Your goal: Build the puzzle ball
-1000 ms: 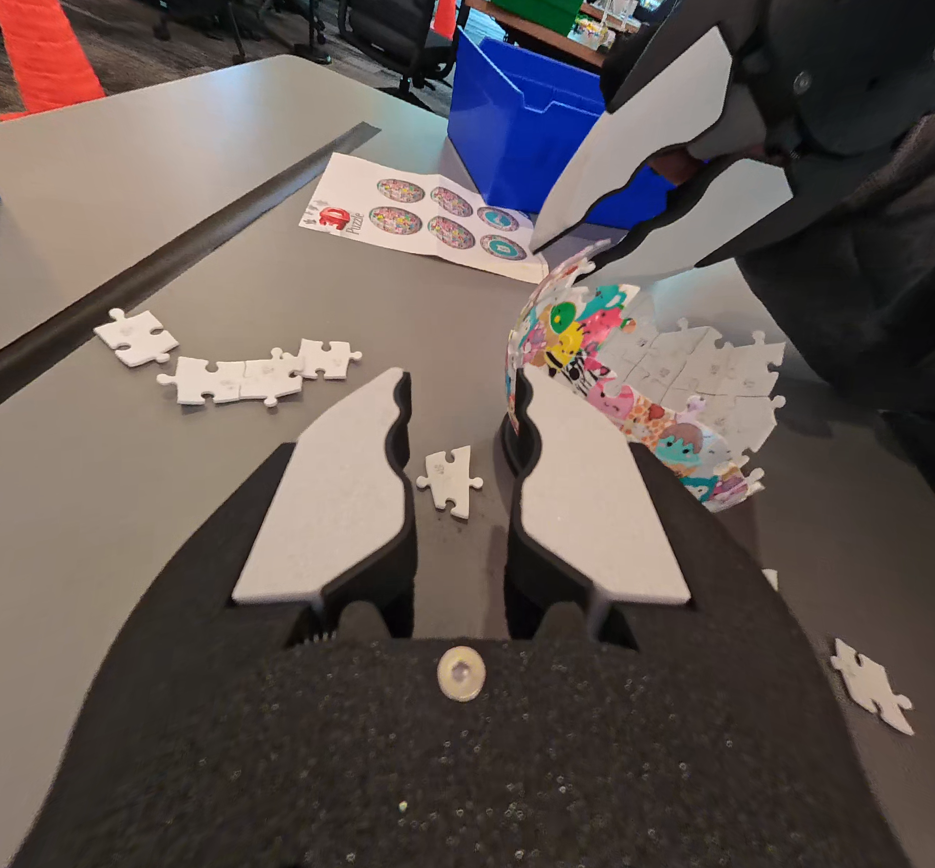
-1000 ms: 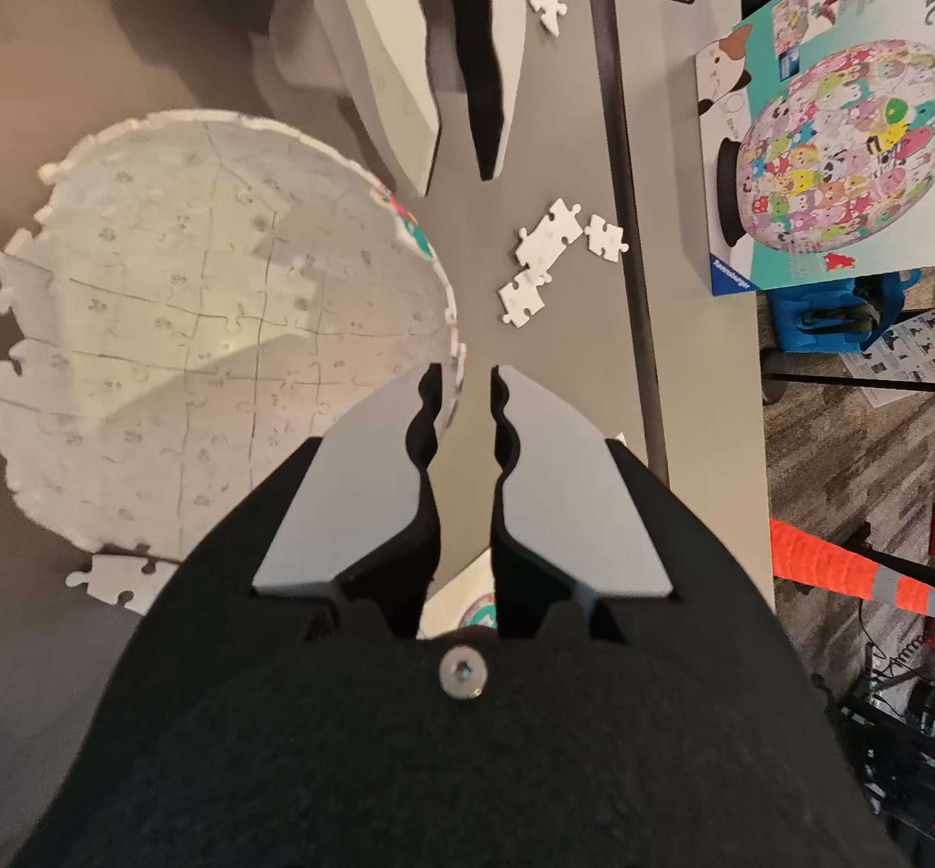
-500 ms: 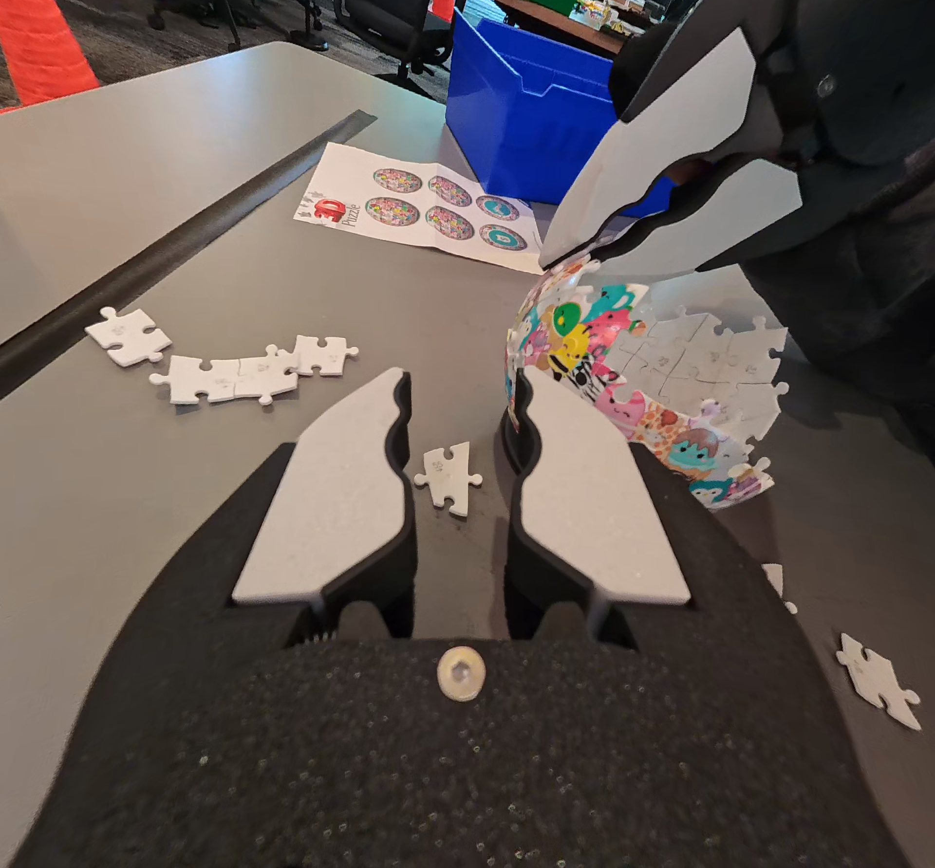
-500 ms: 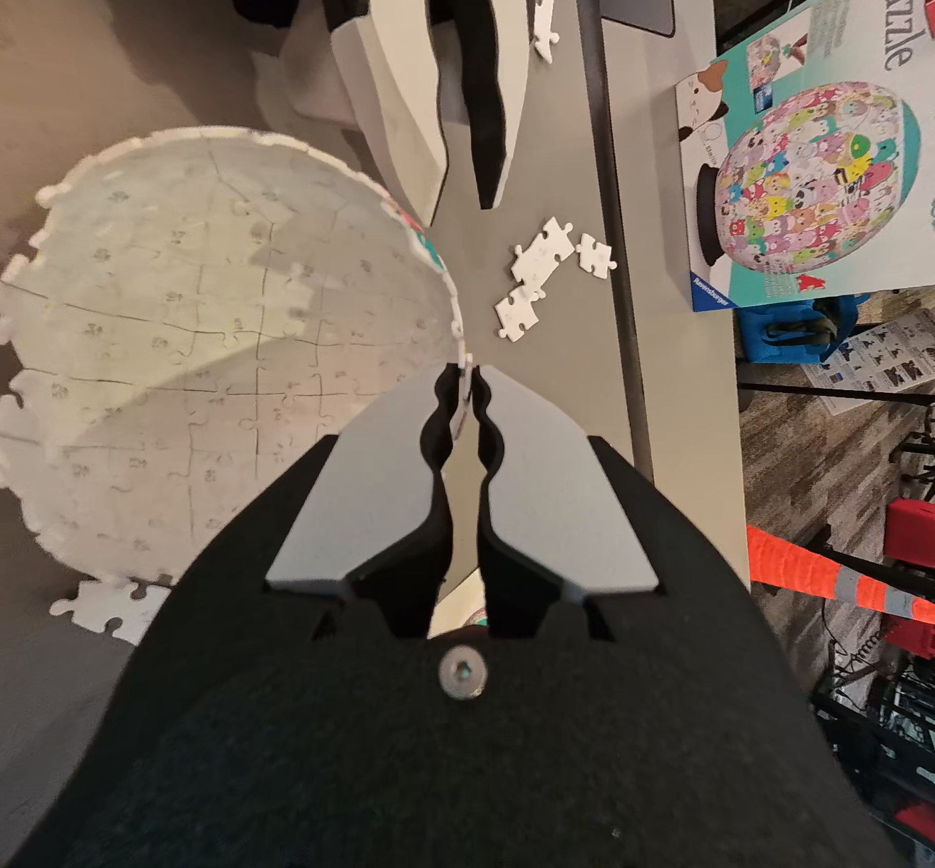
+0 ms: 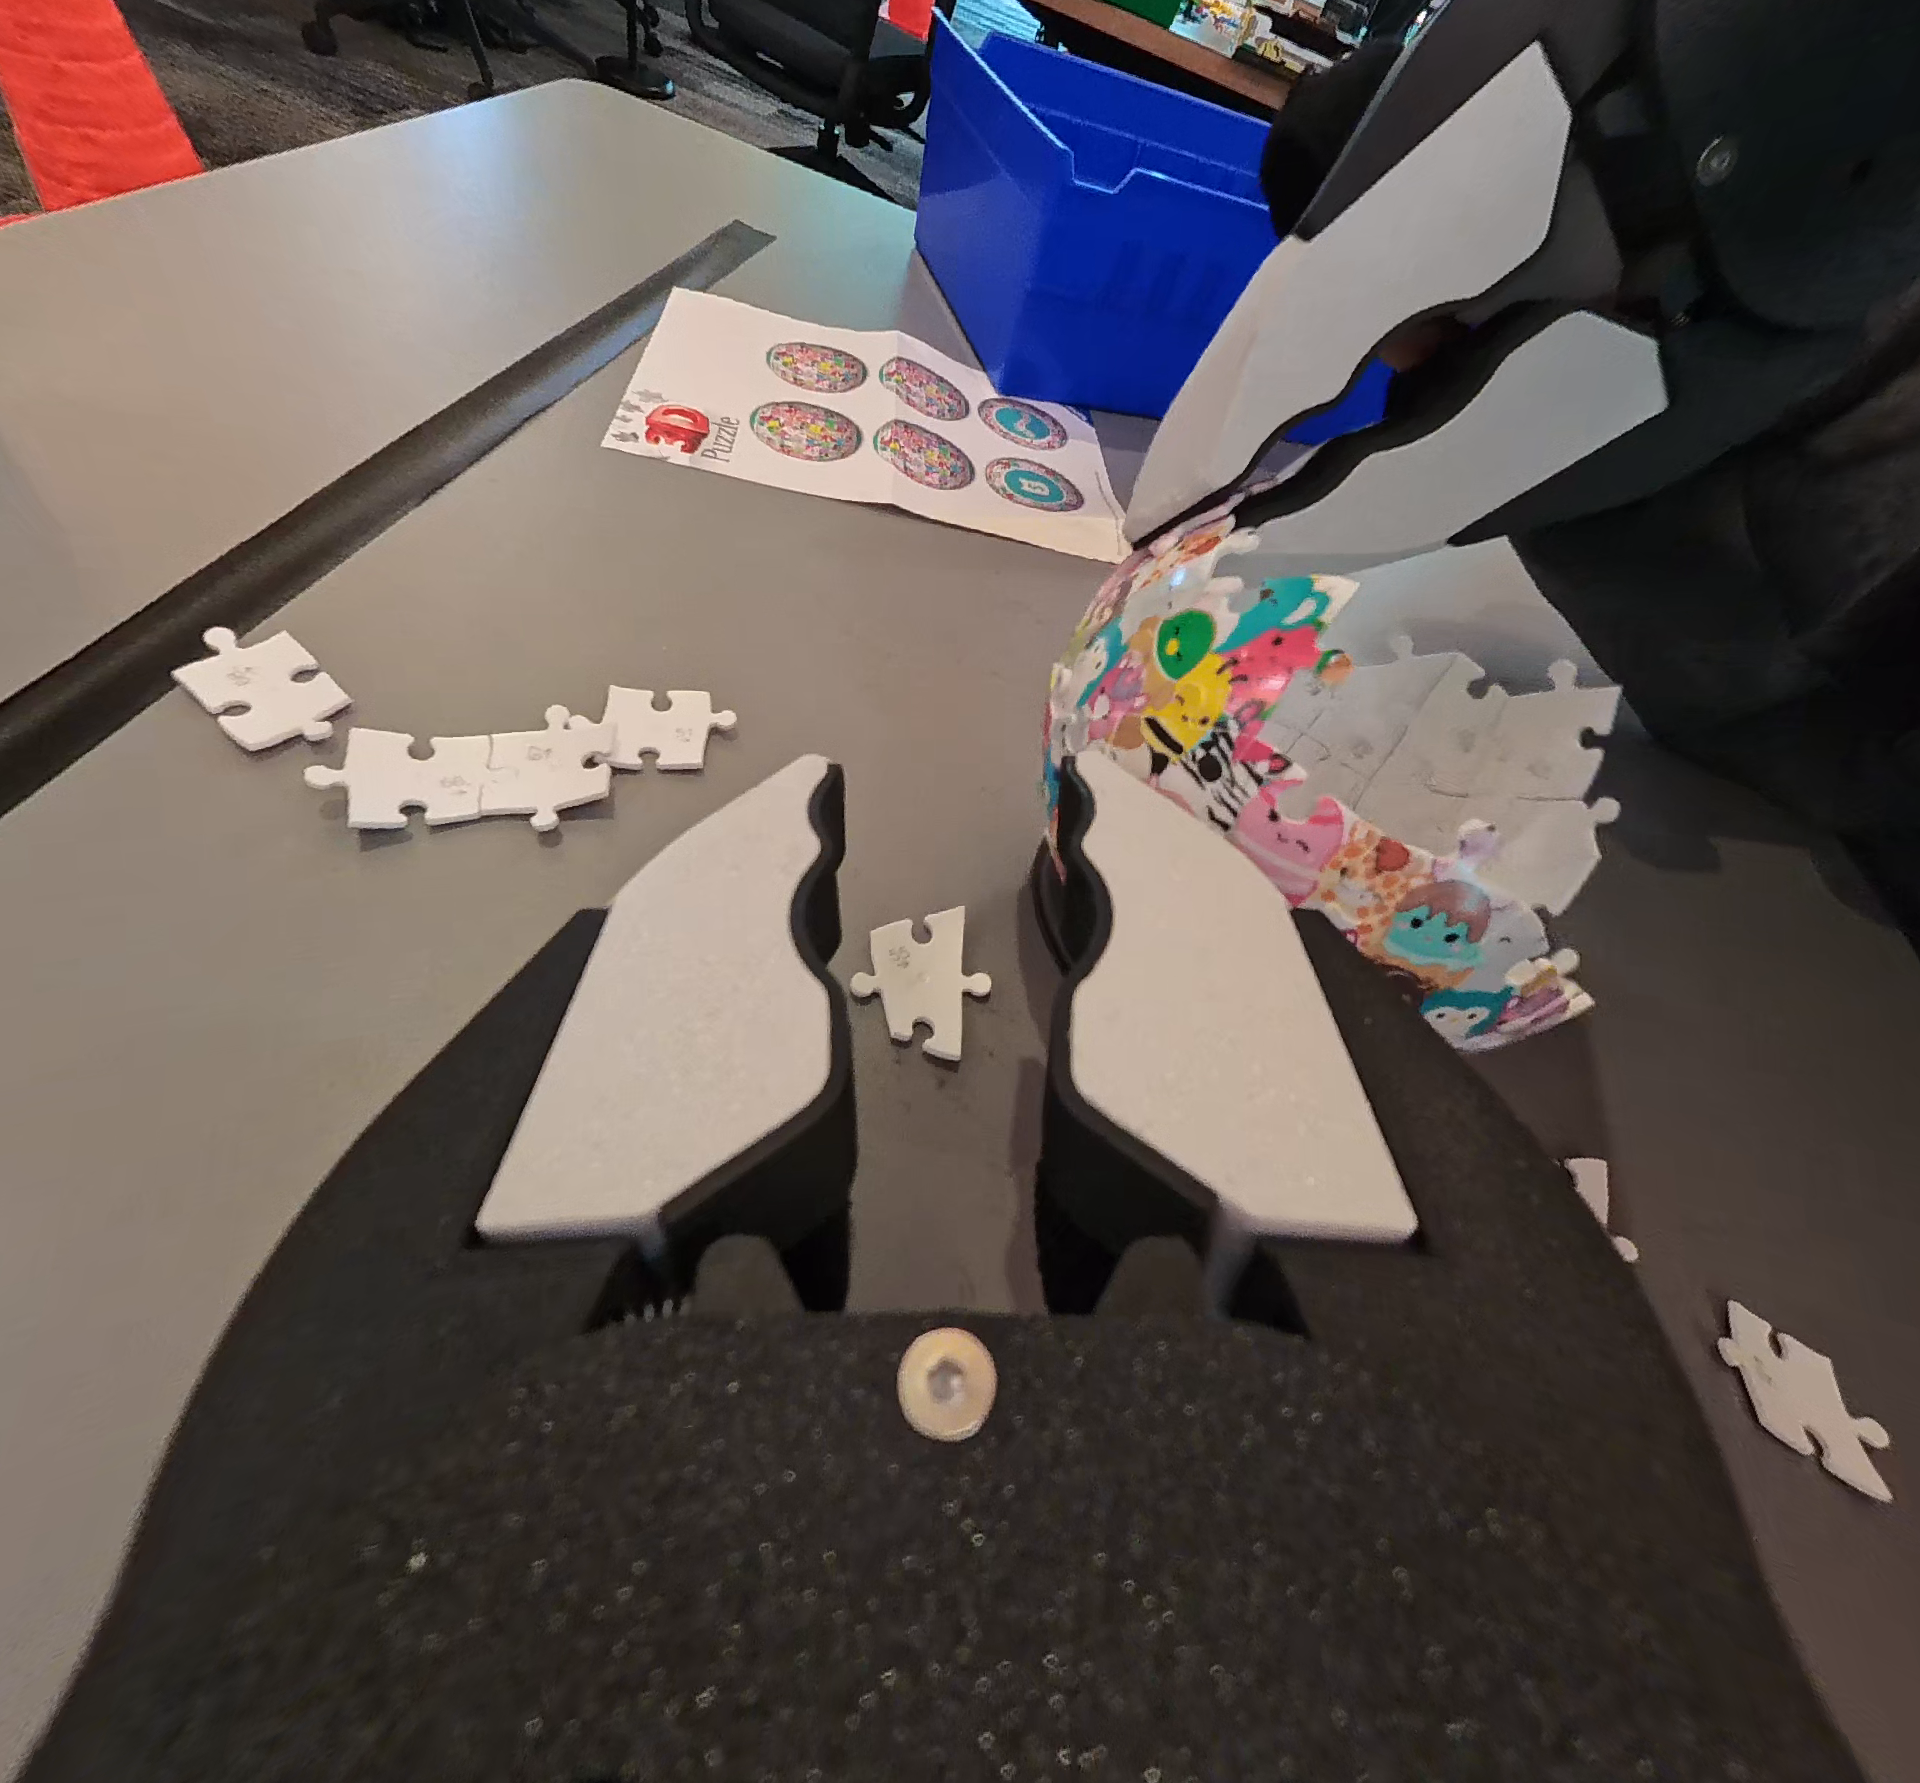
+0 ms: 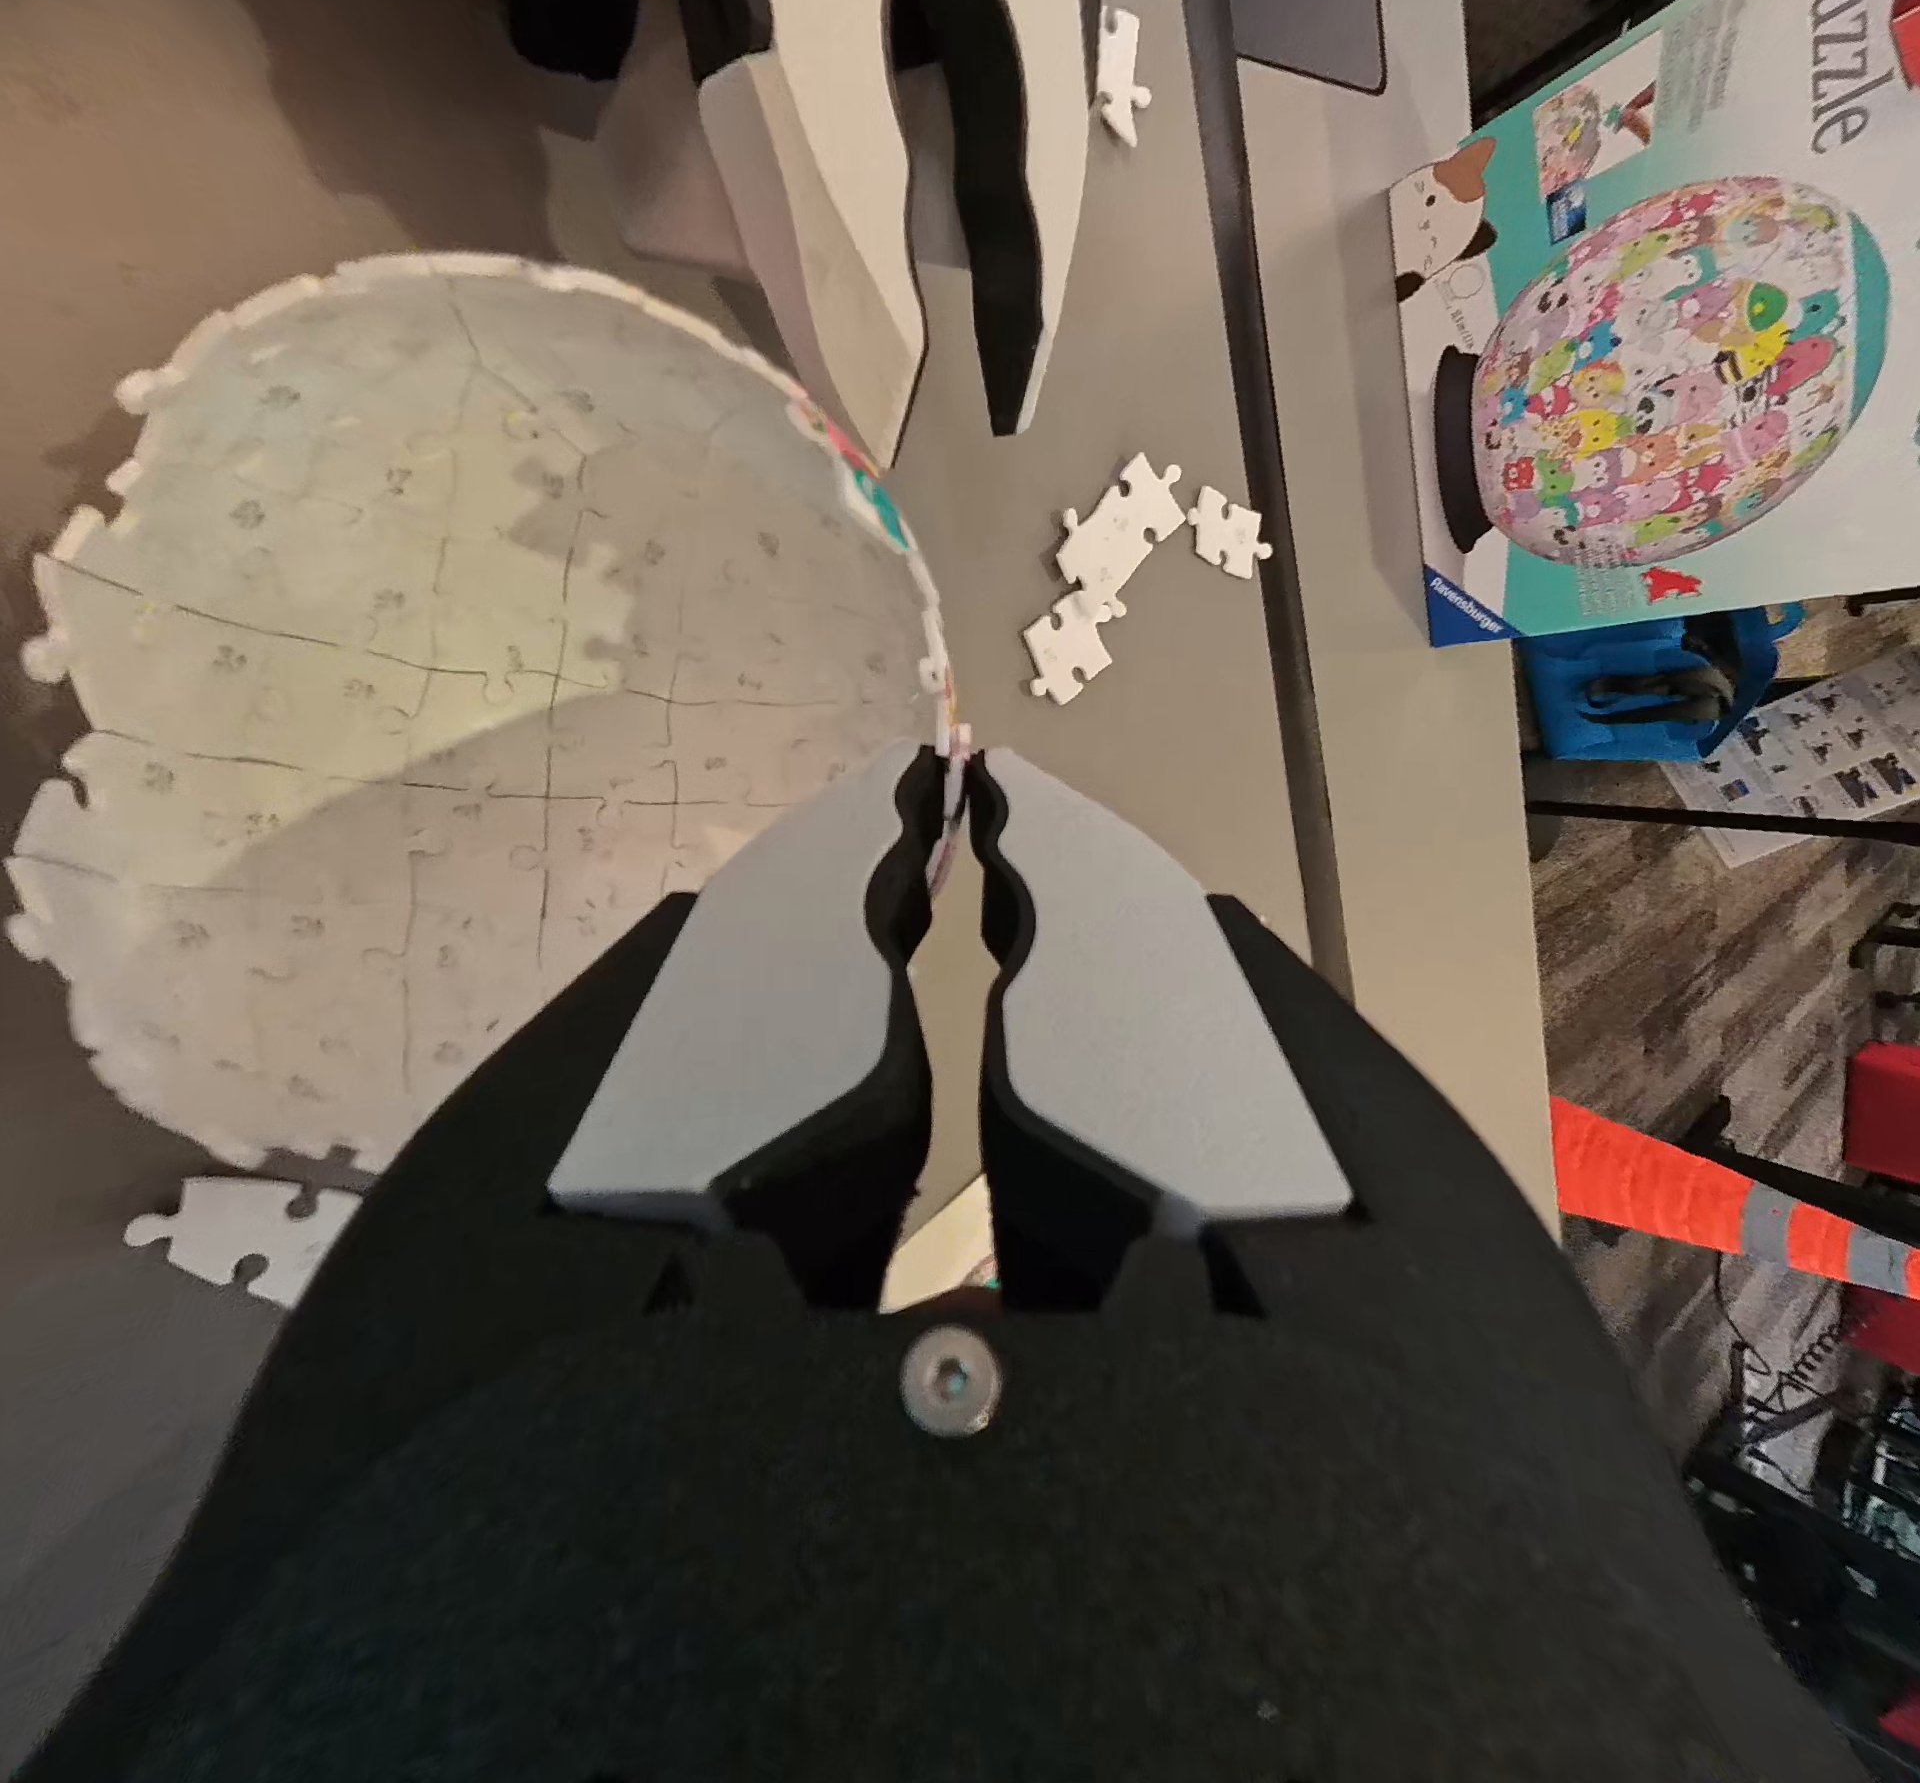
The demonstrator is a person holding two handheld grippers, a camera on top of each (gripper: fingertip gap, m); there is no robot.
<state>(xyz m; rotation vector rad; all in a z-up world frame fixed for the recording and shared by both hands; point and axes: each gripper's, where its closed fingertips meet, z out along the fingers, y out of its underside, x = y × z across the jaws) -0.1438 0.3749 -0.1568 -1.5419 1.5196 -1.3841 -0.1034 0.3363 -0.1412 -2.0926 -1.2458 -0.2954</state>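
Observation:
The half-built puzzle ball (image 5: 1299, 777) rests on the grey table, coloured outside, with its open side facing the right wrist view, which shows its white inside (image 6: 468, 694). My right gripper (image 6: 951, 767) is shut on the ball's rim; in the left wrist view it (image 5: 1195, 518) comes down from the upper right onto the top edge. My left gripper (image 5: 951, 798) is open and low over the table beside the ball, with a loose white piece (image 5: 920, 980) lying between its fingers. It also shows at the top of the right wrist view (image 6: 951, 440).
Loose white pieces (image 5: 468, 777) lie left of the ball, one more (image 5: 1803, 1401) at the right. An instruction sheet (image 5: 883, 424) and a blue bin (image 5: 1091, 227) sit behind. The puzzle box (image 6: 1683, 331) lies on the adjoining table, past a seam (image 6: 1288, 590). The left gripper's tips are roughly 7 centimeters from the right gripper's.
My right gripper has closed from open onto the ball's rim. The left gripper and the loose piece between its fingers have barely moved.

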